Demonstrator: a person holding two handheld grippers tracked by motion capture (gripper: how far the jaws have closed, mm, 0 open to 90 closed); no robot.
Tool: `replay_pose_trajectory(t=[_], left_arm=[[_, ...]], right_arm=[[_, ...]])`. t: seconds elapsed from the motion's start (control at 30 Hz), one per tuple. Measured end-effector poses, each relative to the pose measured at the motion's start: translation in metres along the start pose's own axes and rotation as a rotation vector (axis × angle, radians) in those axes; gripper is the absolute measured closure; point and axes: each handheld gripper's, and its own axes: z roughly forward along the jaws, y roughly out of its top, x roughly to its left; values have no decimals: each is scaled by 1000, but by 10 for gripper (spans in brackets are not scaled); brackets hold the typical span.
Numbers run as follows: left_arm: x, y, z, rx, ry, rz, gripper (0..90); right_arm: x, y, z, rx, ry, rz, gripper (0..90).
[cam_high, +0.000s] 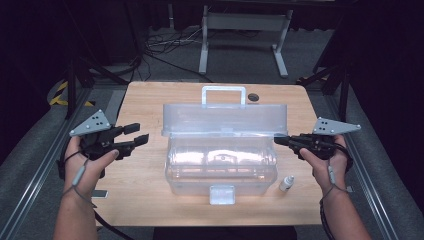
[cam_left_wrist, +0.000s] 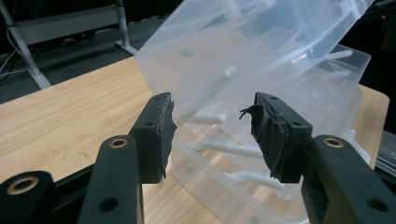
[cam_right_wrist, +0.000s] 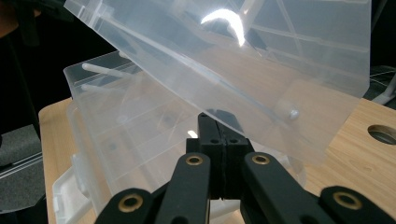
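Observation:
A clear plastic storage box (cam_high: 220, 167) stands in the middle of the wooden table (cam_high: 145, 100), its lid (cam_high: 225, 120) raised toward the far side with a handle (cam_high: 223, 95) on top. My left gripper (cam_high: 140, 133) hovers left of the box, open and empty. In the left gripper view the left gripper (cam_left_wrist: 212, 133) points at the tilted lid (cam_left_wrist: 261, 60). My right gripper (cam_high: 276, 141) is shut, its tips at the box's right end just under the lid. The right gripper view shows the right gripper (cam_right_wrist: 224, 126) with jaws pressed together below the lid (cam_right_wrist: 261, 60).
A small white bottle (cam_high: 287, 183) stands on the table by the box's front right corner. A white latch (cam_high: 222, 195) sticks out at the box front. A round hole (cam_high: 253, 97) sits near the table's far edge. A white desk frame (cam_high: 245, 22) stands beyond.

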Motion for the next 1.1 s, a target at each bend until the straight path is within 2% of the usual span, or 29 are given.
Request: replay_pose_trajectory(t=[0.07, 0.3, 0.47, 0.63, 0.7, 0.83, 0.93, 1.0, 1.1], left_arm=[[1, -5, 6, 21, -12, -11, 497], [7, -21, 21, 56, 8, -36, 540], [3, -25, 27, 70, 20, -26, 584], [-5, -25, 30, 64, 22, -21, 595], [-8, -23, 32, 71, 9, -23, 567], [-15, -21, 35, 66, 20, -17, 553], [-24, -16, 39, 58, 69, -6, 499], [-26, -15, 41, 60, 82, 9, 487], [-30, -10, 45, 41, 94, 12, 468]], right_arm=[[0, 0, 0, -2, -4, -2, 900], [0, 4, 1, -20, -15, -4, 900], [1, 6, 1, -26, -24, -2, 900], [1, 6, 1, -29, -26, 2, 900], [1, 6, 1, -32, -24, 5, 900], [-1, 6, 1, -34, -15, 11, 900], [-1, 6, 1, -35, -12, 13, 900], [-1, 6, 1, -35, -11, 14, 900], [-2, 6, 1, -33, -10, 16, 900]])
